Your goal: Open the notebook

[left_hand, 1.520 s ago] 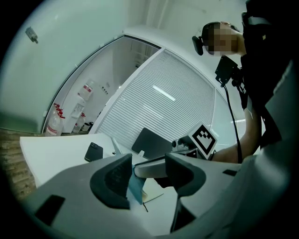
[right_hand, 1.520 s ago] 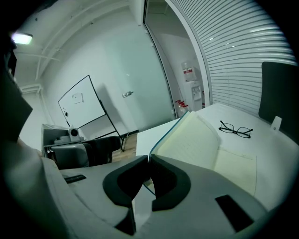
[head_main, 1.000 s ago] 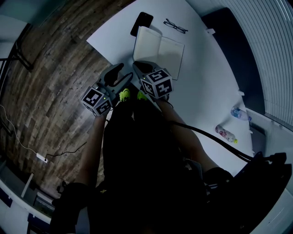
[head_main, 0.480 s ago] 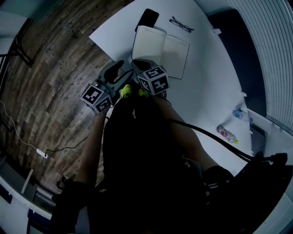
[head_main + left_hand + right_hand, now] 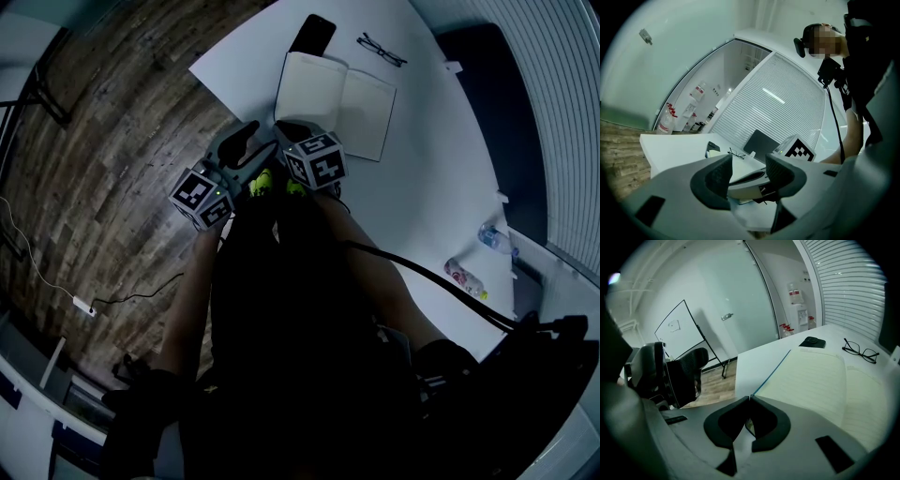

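The notebook (image 5: 337, 94) lies open on the white table (image 5: 422, 178), its lined pages (image 5: 820, 380) facing up. My right gripper (image 5: 286, 129) sits at the near corner of the left half. Its tips (image 5: 750, 398) are pressed together where the blue cover edge (image 5: 771, 373) runs into them, so it is shut on that thin corner. My left gripper (image 5: 246, 131) hovers just left of it, off the table's edge. It points level and stands open (image 5: 747, 171) with nothing between the fingers.
A black phone (image 5: 314, 35) and a pair of glasses (image 5: 382, 50) lie beyond the notebook. Two bottles (image 5: 464, 277) stand at the table's right side. The table's left edge drops to a wooden floor (image 5: 122, 141). An office chair (image 5: 684, 373) stands there.
My right gripper has sunk a little toward the table at the notebook's near corner, and the left half now lies flatter. The left gripper has kept its place.
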